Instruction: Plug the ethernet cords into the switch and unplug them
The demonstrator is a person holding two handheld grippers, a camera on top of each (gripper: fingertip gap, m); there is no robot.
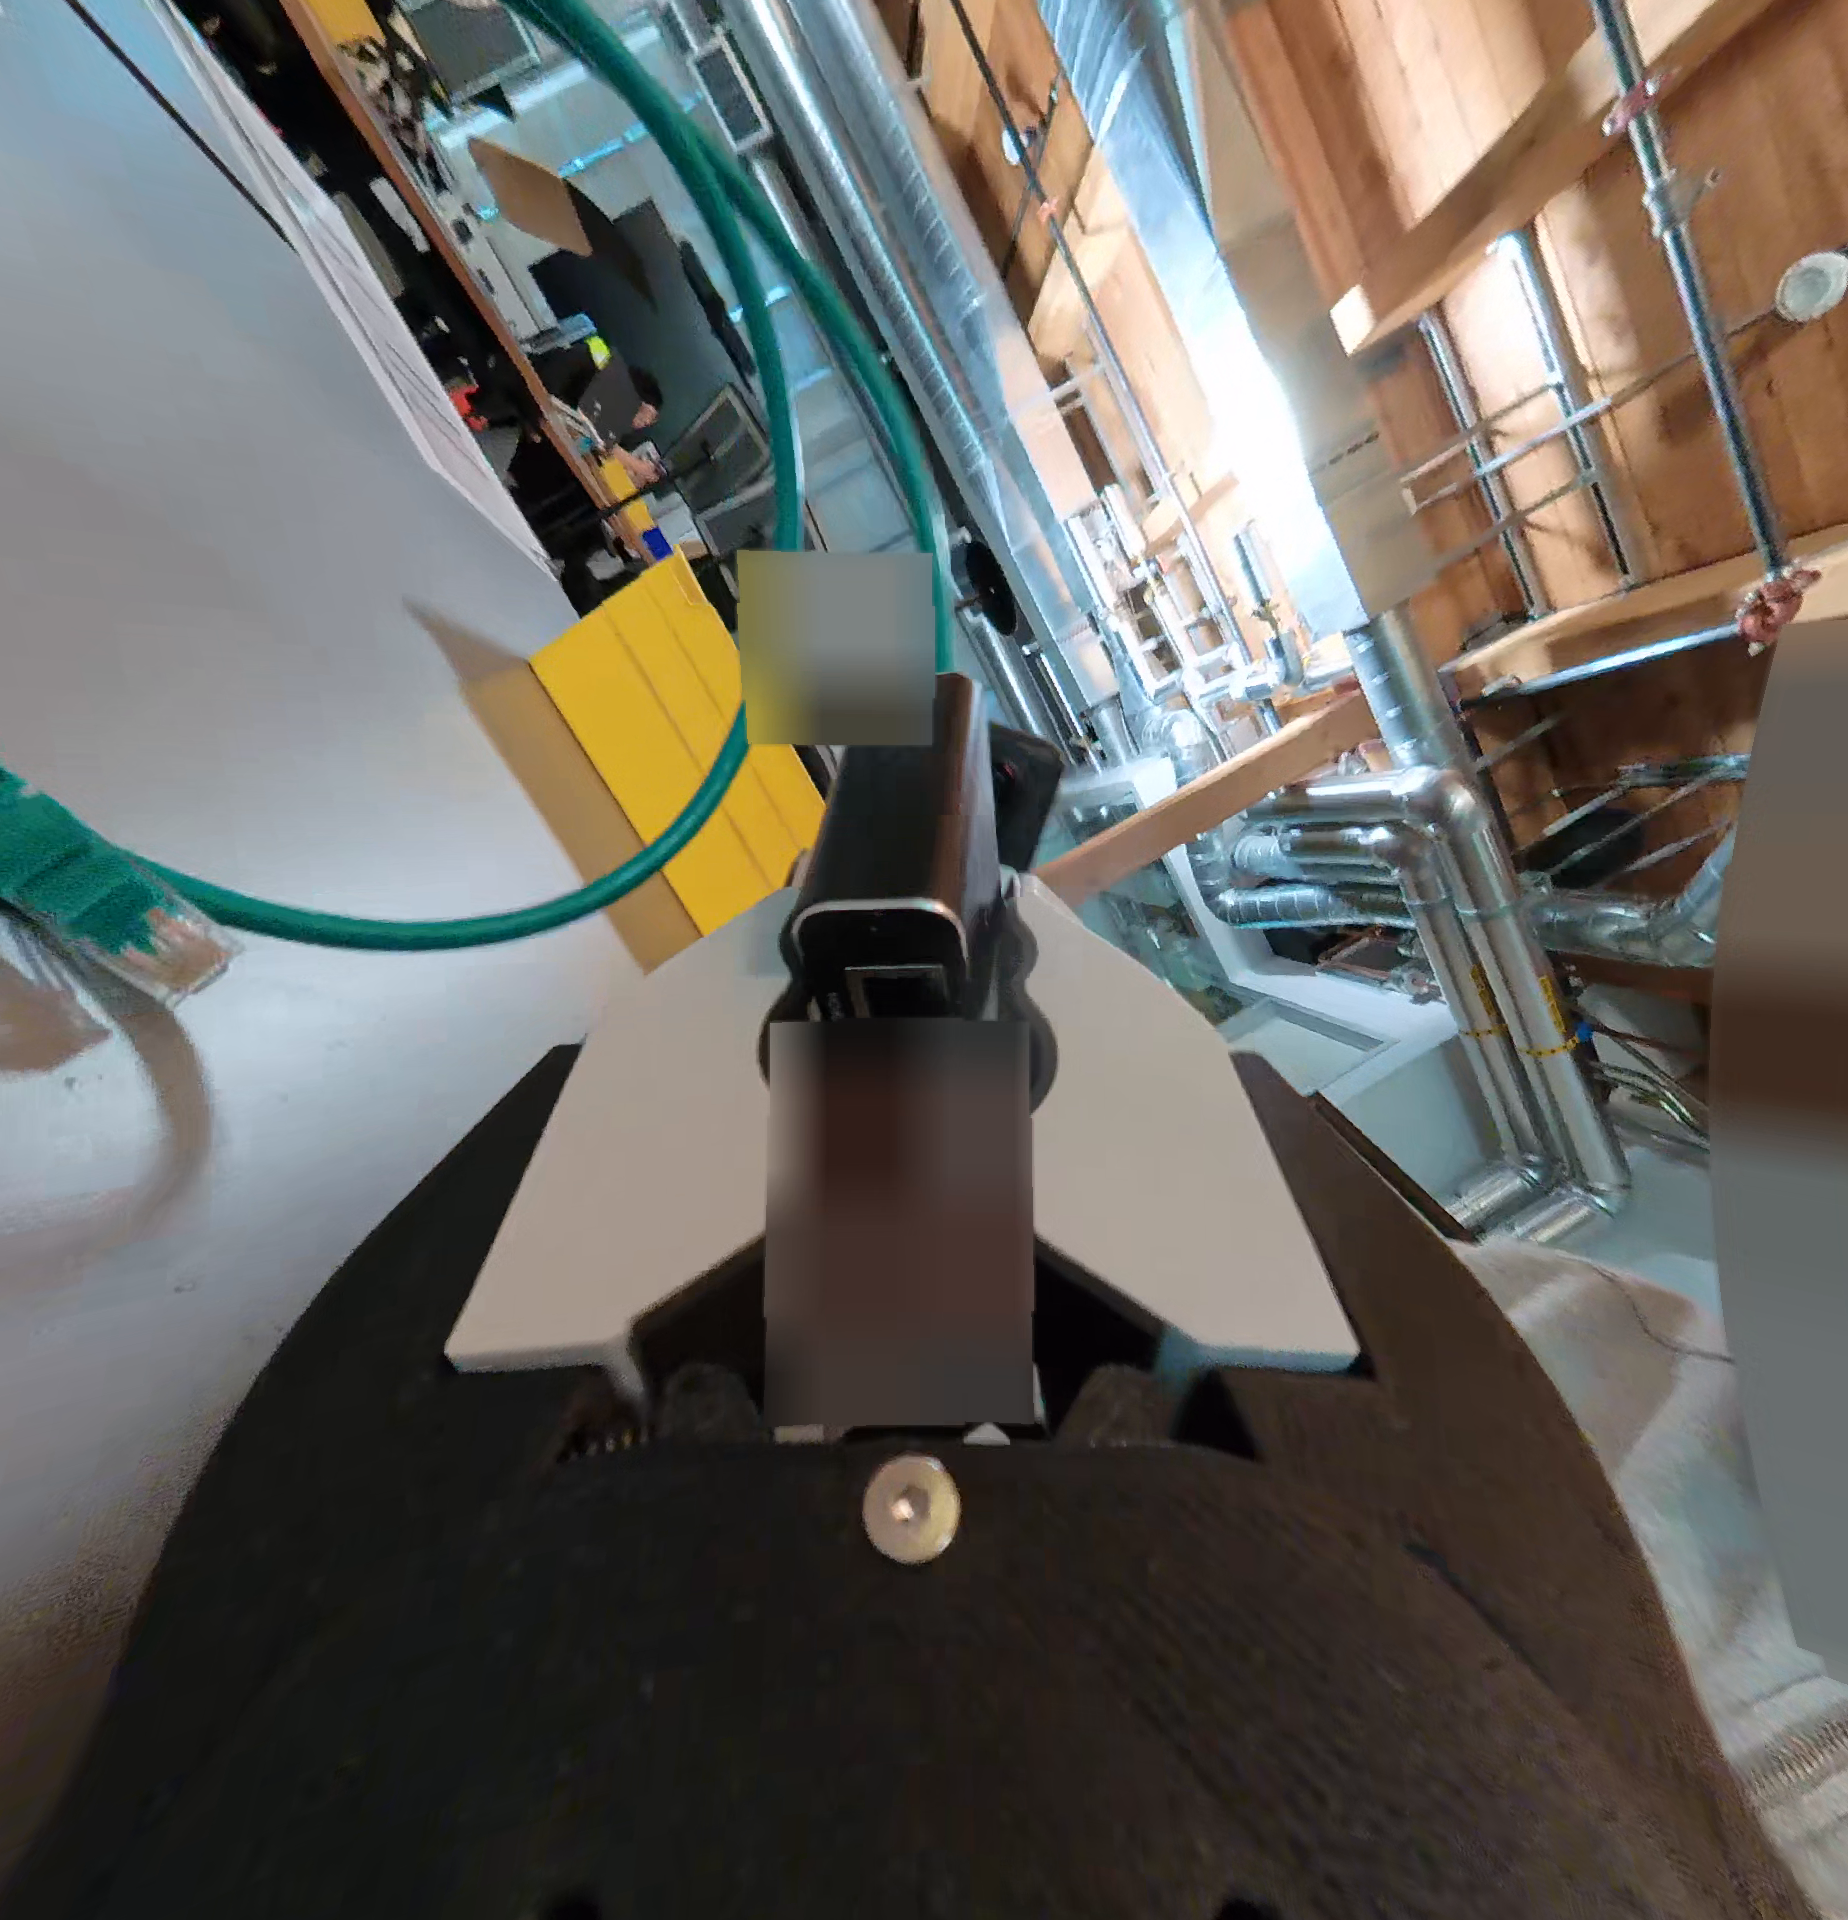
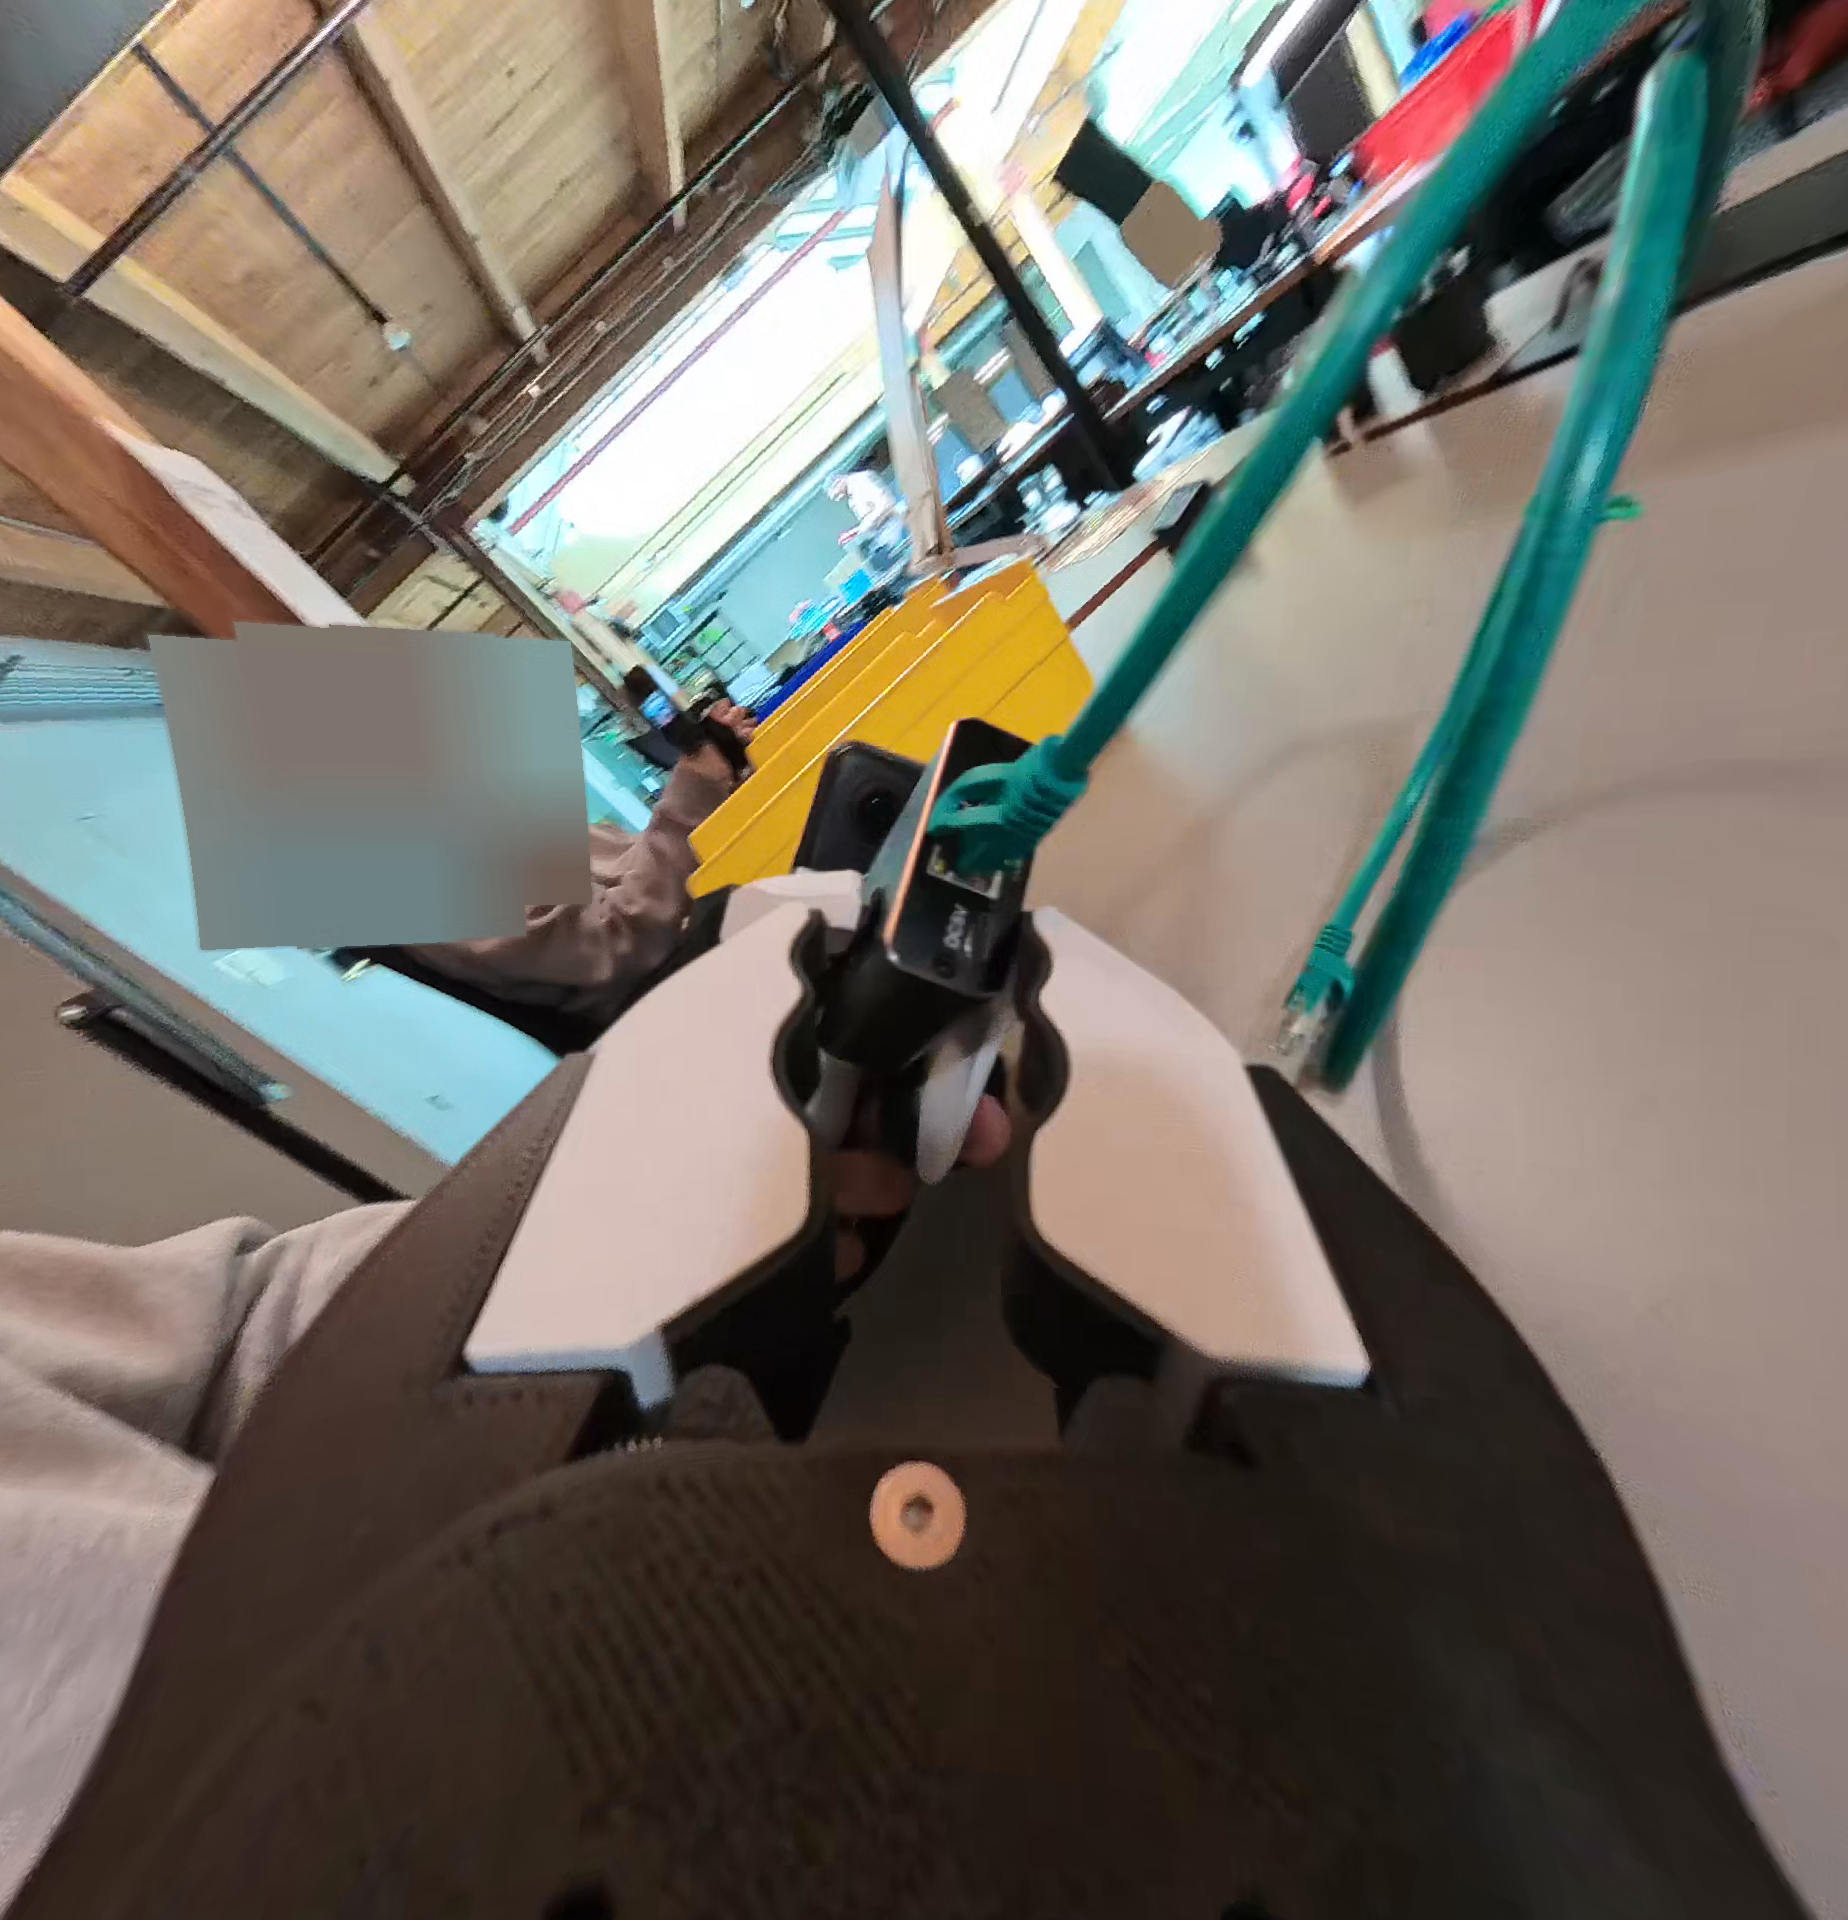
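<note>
2 tongs (image 1: 889, 935) (image 2: 925, 966) — 1 black switch (image 2: 951, 873)

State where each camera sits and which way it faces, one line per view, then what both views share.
Left wrist view: on the left gripper, tilted, looking along jaws shut on the black switch, seen end-on, toward ceiling pipes; pale fabric lower right, maybe clothing.
Right wrist view: on the right gripper, looking along jaws closed around the switch, which has a green cord plugged in; grey sleeve lower left.
Shared: the switch, green cord, yellow bin, white table.
</note>
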